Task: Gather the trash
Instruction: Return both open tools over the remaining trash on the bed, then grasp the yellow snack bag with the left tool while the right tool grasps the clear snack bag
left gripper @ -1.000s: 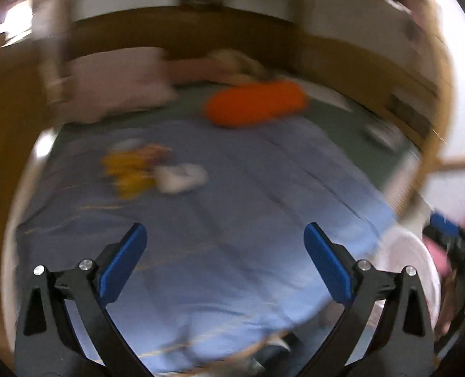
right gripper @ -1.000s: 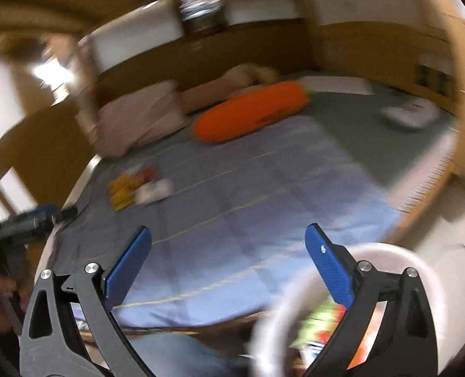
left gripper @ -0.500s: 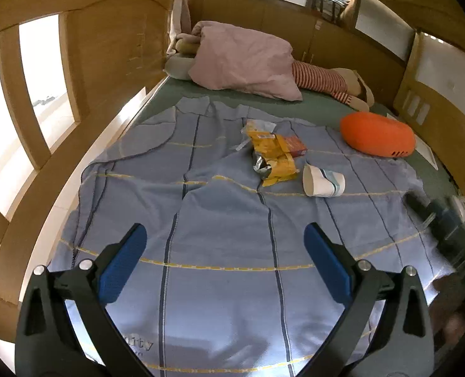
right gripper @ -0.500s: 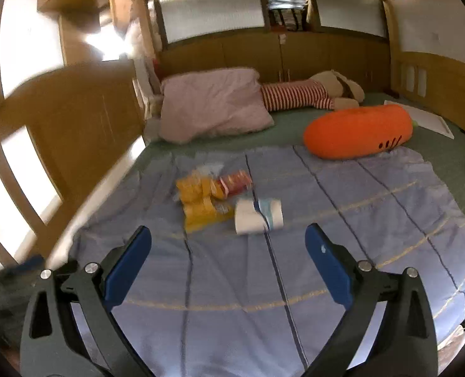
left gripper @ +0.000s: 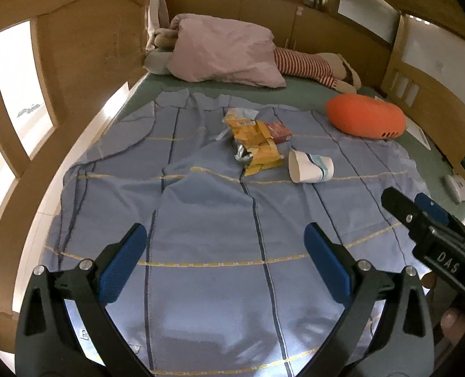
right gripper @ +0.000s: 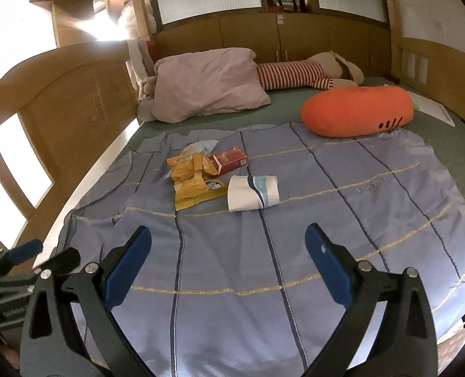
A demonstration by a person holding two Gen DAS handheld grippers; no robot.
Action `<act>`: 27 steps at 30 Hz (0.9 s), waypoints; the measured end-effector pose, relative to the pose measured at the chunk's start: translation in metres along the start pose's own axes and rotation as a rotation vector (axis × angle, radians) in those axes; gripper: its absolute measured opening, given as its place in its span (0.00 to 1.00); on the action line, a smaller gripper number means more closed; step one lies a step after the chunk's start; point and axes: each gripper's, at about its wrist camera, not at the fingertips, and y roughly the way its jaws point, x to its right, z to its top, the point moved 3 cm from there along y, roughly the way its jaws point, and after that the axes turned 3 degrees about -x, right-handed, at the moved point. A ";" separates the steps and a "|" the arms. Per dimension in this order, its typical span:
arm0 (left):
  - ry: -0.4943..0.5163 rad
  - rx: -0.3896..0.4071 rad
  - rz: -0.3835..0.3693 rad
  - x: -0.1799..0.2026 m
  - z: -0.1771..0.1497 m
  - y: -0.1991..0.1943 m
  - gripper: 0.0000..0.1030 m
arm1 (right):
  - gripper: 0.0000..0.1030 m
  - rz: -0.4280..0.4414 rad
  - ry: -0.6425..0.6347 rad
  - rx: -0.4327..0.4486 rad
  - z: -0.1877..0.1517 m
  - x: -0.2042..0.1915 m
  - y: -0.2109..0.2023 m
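I am holding my left gripper (left gripper: 225, 253) and my right gripper (right gripper: 228, 256) above the near end of the blue blanket (right gripper: 295, 251) on the bed, both with fingers spread wide and grasping nothing. The trash is lying in the middle of each frame, well ahead of the fingers: a yellow snack bag (right gripper: 194, 179), a red box (right gripper: 229, 162) just behind it, and a paper cup (right gripper: 252, 192) tipped on its side to the right. An orange cushion (right gripper: 356, 112) is resting at upper right.
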 end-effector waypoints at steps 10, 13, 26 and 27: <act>0.006 -0.035 -0.080 0.038 0.045 0.064 0.97 | 0.94 -0.051 0.119 0.090 0.010 0.027 -0.008; 0.024 -0.072 -0.078 0.055 0.071 0.112 0.97 | 0.94 -0.065 0.139 0.097 0.012 0.033 -0.004; -0.113 -0.133 -0.126 0.020 0.111 0.184 0.35 | 0.94 -0.013 0.096 0.014 0.023 0.028 0.029; -0.118 -0.099 -0.121 0.011 0.112 0.163 0.35 | 0.94 0.016 0.121 -0.023 0.029 0.030 0.042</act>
